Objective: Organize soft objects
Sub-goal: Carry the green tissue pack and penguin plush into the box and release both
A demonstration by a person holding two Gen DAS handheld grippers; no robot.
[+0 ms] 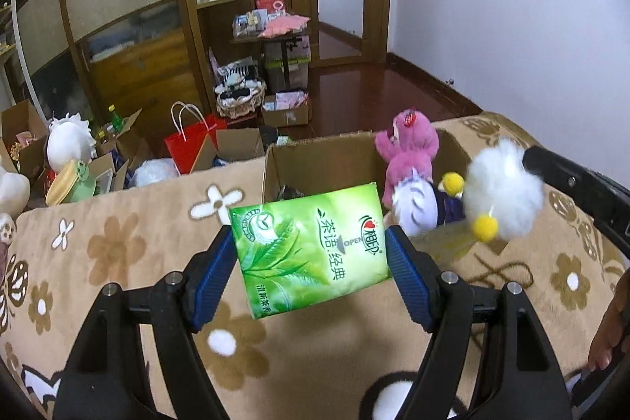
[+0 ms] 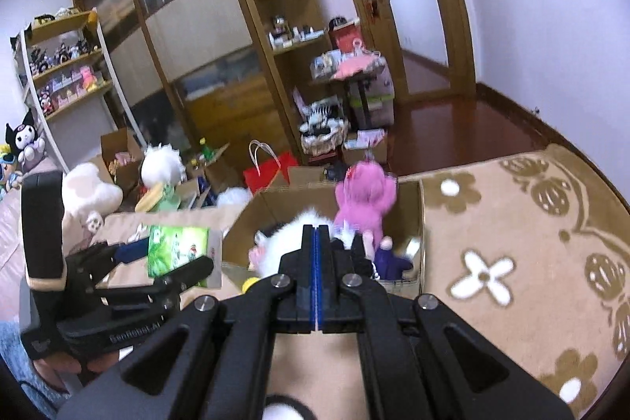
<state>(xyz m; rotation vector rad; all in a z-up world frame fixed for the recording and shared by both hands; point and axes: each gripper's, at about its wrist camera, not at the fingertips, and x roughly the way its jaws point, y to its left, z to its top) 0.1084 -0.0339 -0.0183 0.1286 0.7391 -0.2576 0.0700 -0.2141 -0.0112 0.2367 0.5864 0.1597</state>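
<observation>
Fingers of the left gripper [image 1: 311,254] pinch a green tissue pack [image 1: 311,247], the right gripper [image 2: 316,243] nips a white fluffy toy [image 1: 504,191], both short of the cardboard box [image 1: 315,160] ahead, where a pink plush bear [image 1: 409,152] already sits.

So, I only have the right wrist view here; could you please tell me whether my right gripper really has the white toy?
Observer: Yes. The left wrist view shows the right gripper pinching the white fluffy toy by its upper right edge, hanging beside the cardboard box.
Operator: Thanks. Is anything attached to it?
Observer: Two yellow pom-poms, one at its left side and one underneath.
Operator: And how is the tissue pack sitting?
Observer: The green tissue pack is tilted, squeezed by its two sides between the left gripper's blue pads.
</observation>
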